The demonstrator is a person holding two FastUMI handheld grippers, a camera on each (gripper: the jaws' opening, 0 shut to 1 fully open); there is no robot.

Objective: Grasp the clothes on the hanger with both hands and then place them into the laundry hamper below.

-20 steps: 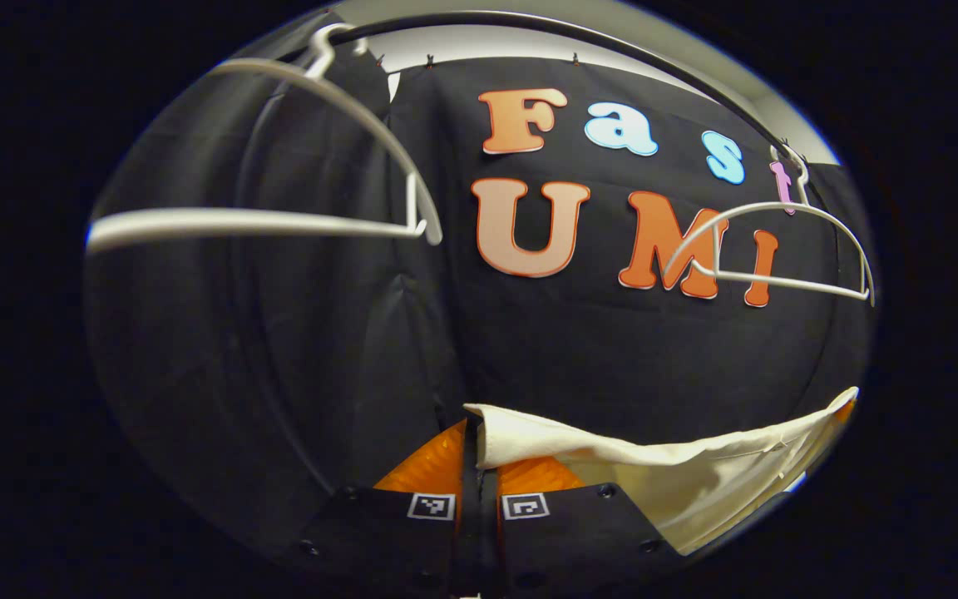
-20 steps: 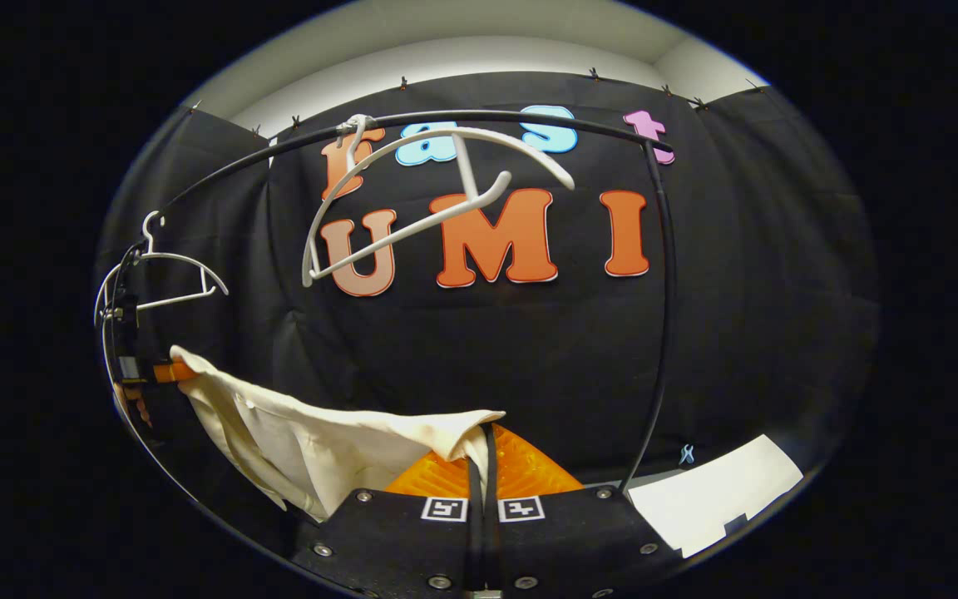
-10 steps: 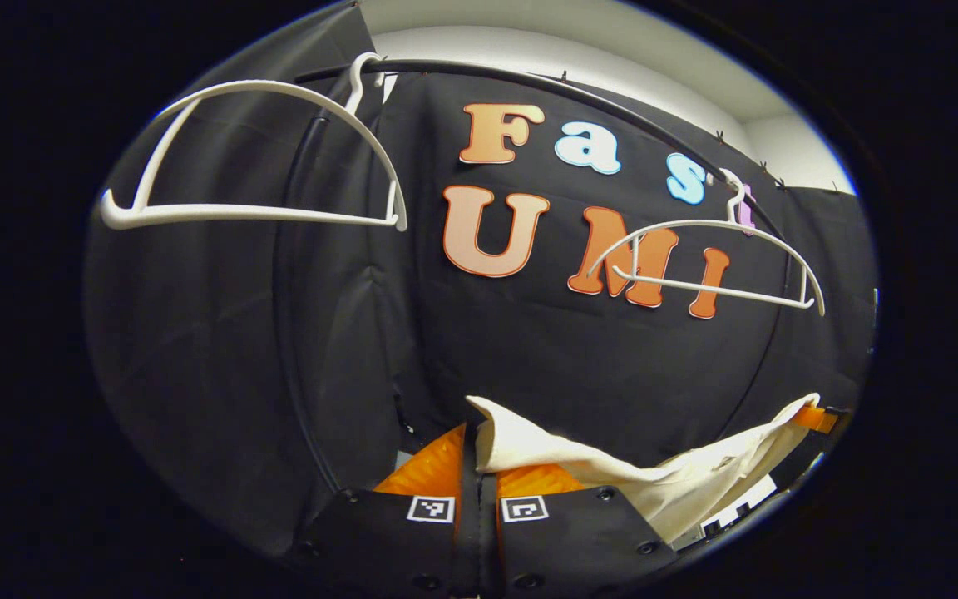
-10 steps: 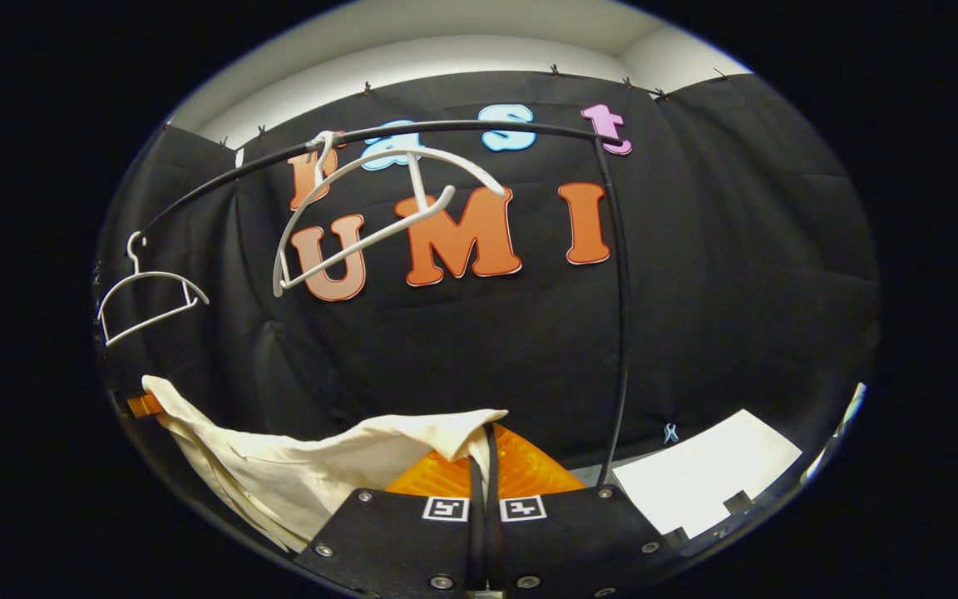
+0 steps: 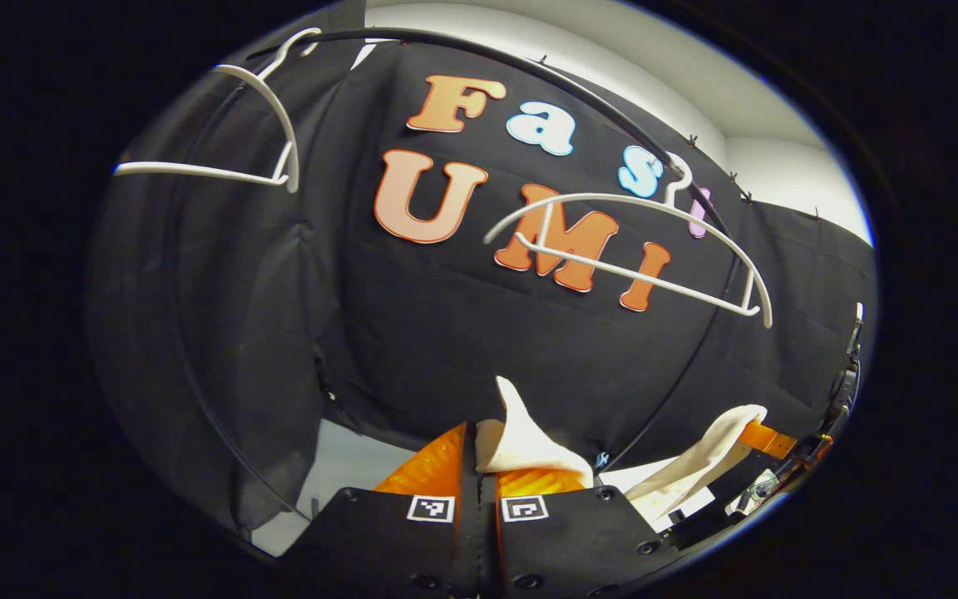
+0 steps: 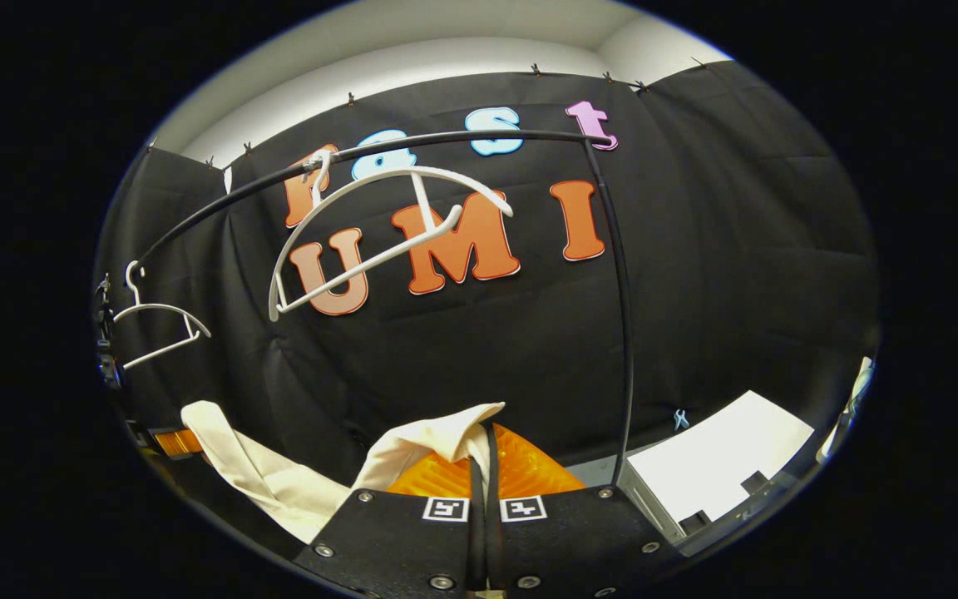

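A cream garment (image 5: 520, 437) hangs slack between both grippers, off the hangers. My left gripper (image 5: 479, 457) is shut on one corner of it, the cloth poking up from between the fingers. My right gripper (image 6: 483, 453) is shut on the other corner (image 6: 446, 433). In the left gripper view the far end of the garment (image 5: 708, 462) runs to the other gripper (image 5: 774, 441) at lower right. In the right gripper view the garment (image 6: 254, 466) sags down to the other gripper (image 6: 171, 441) at lower left. The hamper is out of sight.
Two bare white hangers (image 5: 637, 249) (image 5: 238, 158) hang on the curved black rail (image 5: 579, 91). In the right gripper view they are the near hanger (image 6: 379, 233) and the far hanger (image 6: 155, 324). A black rack upright (image 6: 624, 333) stands right of centre. A white surface (image 6: 720, 466) lies at lower right.
Both grippers have dropped lower and come closer together. The garment, stretched between them a second ago, now sags in the middle. The hangers sit higher in both views.
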